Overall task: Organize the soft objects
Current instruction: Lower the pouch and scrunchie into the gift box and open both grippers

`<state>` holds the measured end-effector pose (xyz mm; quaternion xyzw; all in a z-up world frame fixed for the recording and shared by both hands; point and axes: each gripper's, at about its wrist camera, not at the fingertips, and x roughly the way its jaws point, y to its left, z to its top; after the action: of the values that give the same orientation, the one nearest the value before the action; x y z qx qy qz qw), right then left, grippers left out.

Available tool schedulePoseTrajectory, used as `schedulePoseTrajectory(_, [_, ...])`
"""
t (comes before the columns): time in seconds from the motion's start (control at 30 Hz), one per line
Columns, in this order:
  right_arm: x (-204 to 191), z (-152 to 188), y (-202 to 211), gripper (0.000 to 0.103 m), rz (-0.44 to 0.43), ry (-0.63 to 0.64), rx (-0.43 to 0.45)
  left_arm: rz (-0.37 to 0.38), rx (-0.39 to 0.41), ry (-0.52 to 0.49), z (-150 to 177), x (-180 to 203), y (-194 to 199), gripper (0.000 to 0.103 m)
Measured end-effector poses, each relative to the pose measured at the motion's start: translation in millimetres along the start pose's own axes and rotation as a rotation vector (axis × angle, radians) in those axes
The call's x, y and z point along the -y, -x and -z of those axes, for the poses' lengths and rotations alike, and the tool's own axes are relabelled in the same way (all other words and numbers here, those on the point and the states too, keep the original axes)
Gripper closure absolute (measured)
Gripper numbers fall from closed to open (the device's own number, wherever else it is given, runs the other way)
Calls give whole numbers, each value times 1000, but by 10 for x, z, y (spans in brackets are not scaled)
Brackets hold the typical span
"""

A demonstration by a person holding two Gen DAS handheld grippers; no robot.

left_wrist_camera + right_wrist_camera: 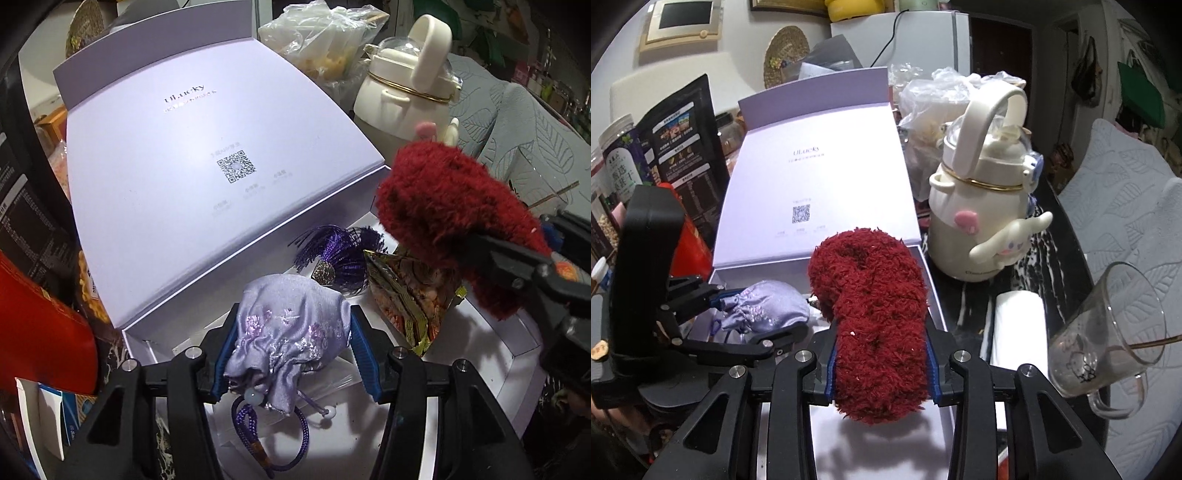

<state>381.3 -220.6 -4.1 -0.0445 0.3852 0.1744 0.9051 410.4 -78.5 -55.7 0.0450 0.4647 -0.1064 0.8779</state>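
Holding both loads above the open lavender box (827, 177), your left gripper (291, 354) is clamped on the lilac pouch (291, 332) low over its floor; your right gripper (881, 369) pinches the red fuzzy piece (875, 317), long axis pointing away toward the lid, higher up.

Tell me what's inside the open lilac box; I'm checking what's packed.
Inside the lilac box: a purple tassel ornament and a foil snack packet on its white floor. The left gripper's lilac pouch and the red fuzzy item hide the rest.
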Motion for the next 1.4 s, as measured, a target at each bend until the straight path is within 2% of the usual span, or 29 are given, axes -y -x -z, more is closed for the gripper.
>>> schedulePoseTrajectory(0.17, [-71, 1, -117, 67, -7, 15, -23, 15, -20, 29, -20, -46, -31, 46])
schedulePoseTrajectory(0.23, [-113, 13, -176, 63, -11, 29, -40, 19, -31, 39, -23, -71, -54, 46])
schedulePoseTrajectory(0.4, [-140, 13, -222, 60, 5, 41, -52, 9, -42, 45, -8, -124, -73, 42])
schedulePoseTrajectory(0.47, [-141, 8, -225, 57, 7, 41, -55, -8, -40, 43, -1, -120, -57, 41])
schedulePoseTrajectory(0.57, [-129, 7, -228, 47, 11, 41, -61, -16, -41, 55, 23, -166, -47, 39])
schedulePoseTrajectory(0.67, [-90, 8, -216, 45, 19, 27, -69, -28, -35, 62, 34, -189, -10, 29])
schedulePoseTrajectory(0.73, [-74, 10, -200, 37, 21, 18, -71, -39, -28, 66, 41, -204, 32, 25])
schedulePoseTrajectory(0.9, [-40, 8, -145, 35, 41, 2, -74, -58, -20, 76, 59, -199, 172, 24])
schedulePoseTrajectory(1.03, [-36, 12, -74, 31, 57, -3, -79, -93, 8, 61, 72, -173, 316, 24])
schedulePoseTrajectory(1.23, [-48, -6, 83, 31, 82, 1, -65, -101, 41, 64, 49, -198, 579, 23])
schedulePoseTrajectory(1.4, [-72, -56, 277, 31, 92, 0, -32, -129, 104, 58, -10, -97, 796, 23])
